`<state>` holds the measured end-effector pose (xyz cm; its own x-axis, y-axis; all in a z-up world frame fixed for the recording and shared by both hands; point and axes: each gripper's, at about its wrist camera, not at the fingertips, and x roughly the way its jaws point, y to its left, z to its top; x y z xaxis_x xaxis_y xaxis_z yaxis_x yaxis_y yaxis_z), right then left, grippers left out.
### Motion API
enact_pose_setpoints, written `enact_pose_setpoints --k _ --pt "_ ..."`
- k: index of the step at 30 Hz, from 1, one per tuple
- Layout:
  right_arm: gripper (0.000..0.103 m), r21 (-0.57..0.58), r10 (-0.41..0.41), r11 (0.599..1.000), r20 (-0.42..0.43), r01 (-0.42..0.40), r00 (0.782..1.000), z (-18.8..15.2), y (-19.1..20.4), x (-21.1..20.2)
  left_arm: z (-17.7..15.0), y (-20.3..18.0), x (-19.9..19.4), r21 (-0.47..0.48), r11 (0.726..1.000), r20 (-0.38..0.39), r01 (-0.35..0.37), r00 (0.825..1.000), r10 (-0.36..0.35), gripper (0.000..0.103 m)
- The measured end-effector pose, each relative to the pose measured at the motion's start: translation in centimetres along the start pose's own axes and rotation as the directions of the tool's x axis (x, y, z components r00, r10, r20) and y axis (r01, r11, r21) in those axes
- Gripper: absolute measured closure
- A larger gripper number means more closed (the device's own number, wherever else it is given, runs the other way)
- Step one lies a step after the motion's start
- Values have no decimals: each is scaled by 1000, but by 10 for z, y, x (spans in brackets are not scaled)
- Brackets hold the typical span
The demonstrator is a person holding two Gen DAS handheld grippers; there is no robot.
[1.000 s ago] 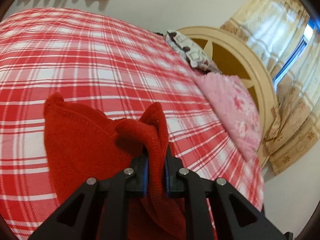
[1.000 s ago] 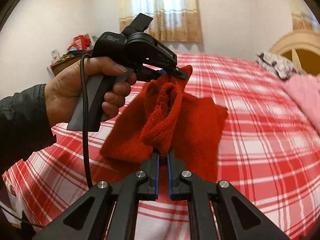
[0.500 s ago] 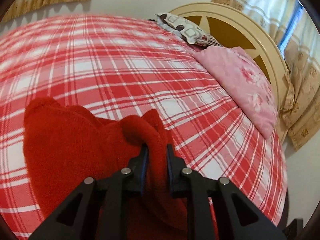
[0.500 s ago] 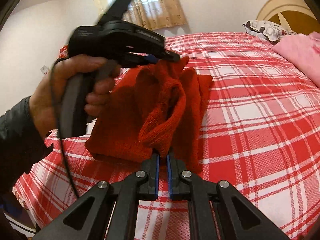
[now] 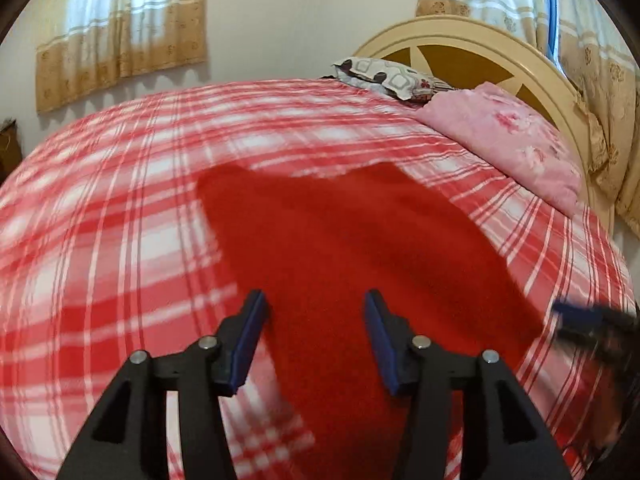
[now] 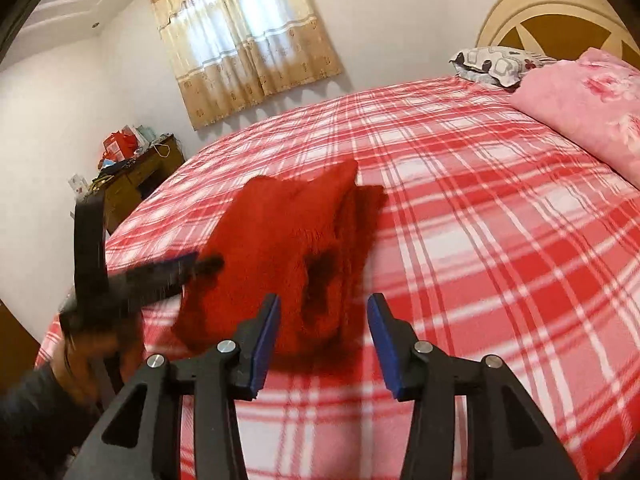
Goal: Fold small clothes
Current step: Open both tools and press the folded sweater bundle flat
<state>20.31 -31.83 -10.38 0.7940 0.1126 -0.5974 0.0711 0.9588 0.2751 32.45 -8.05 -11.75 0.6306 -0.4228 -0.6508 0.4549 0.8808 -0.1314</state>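
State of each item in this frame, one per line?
left claw: open, holding nothing
right claw: open, holding nothing
red knit garment: released, lying folded on the bed
plaid bedspread: spread over the bed
pink pillow: lying by the headboard

Daylight, soft and even, through the curtained window point(image 6: 244, 36); room bright, no glare. Motion blur: heavy on bedspread point(image 5: 120, 208) and red cloth point(image 5: 340, 240), also on left gripper point(image 6: 200, 264). Headboard point(image 5: 460, 40) sharp. Fisheye bends edges; dark vignette in corners. Shadows faint.
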Motion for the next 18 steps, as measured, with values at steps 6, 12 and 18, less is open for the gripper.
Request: enact_pose_setpoints --k 6,12,18 --pt "58 46 23 999 -99 -18 995 47 0 62 -12 -1 7 -35 999 11 39 999 -39 37" --pt "88 116 -83 987 -186 106 979 52 -25 105 -18 14 5 -130 984 25 120 993 -118 17" --pt "85 49 -113 991 -177 124 978 56 -16 90 -23 17 14 -166 977 -10 134 990 -138 6"
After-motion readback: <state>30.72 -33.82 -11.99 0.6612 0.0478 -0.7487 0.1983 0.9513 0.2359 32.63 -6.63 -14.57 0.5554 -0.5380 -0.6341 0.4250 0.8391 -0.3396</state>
